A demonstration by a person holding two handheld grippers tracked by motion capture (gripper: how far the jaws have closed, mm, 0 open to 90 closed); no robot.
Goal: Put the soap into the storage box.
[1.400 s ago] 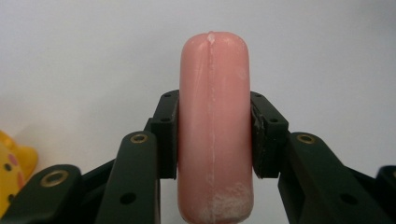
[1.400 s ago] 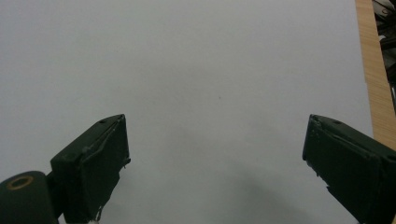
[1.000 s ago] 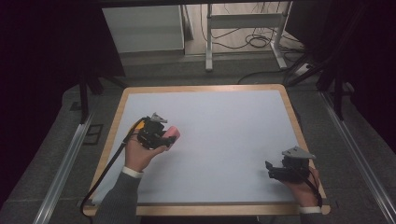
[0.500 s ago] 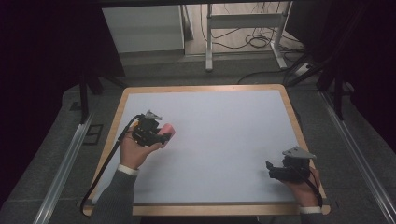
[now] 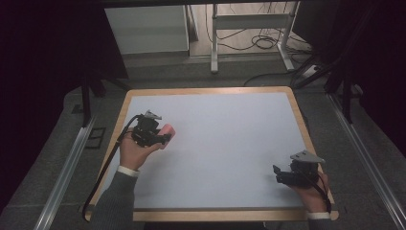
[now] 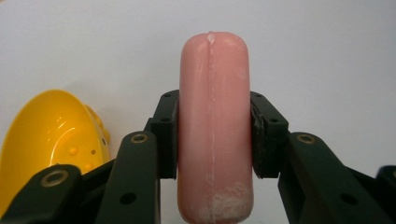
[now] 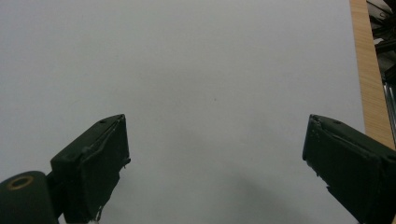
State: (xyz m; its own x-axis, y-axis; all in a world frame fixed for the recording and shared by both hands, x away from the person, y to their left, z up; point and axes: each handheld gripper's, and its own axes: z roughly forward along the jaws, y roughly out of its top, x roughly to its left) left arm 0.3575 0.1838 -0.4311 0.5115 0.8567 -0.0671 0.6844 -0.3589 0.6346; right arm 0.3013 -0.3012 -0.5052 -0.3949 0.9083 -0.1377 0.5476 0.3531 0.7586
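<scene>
Bench (image 5: 230, 143): pale grey-white top with a light wooden rim; taken as the landmark for every place below.
Left gripper (image 5: 152, 134): held in the person's left hand over the left part of the bench, well in from its left rim; black body with a grey plate on top; cable trailing back toward the bench's near-left corner.
Left jaws: closed on the pink sausage-shaped piece (image 6: 215, 126); in the left gripper view a black pad presses on each of its long sides, roughly at mid-length.
Pink piece, place: clear of the bench's left rim, at the tip of the left gripper; in the high view (image 5: 166, 131) its rounded end sticks out toward the bench's middle; whether it touches the bench top I cannot tell.
Pink piece, look: smooth, rounded at the far end; a thin pale seam along its length; a whitish scuffed patch near its lower end.
Yellow bowl-like thing (image 6: 51, 144): glossy yellow, hollow side facing the camera, small bumps on its inner wall; seen in the left gripper view just left of the jaws, over the bench top.
Right gripper (image 5: 287, 176): held in the person's right hand near the bench's near-right corner, pointing toward the bench's left side; grey plate on top.
Right jaws: wide apart; in the right gripper view bare bench top lies between them; wooden rim at that view's right edge.
Sleeve (image 5: 115, 201): grey, with a white cuff, crossing the bench's near edge on its left.
</scene>
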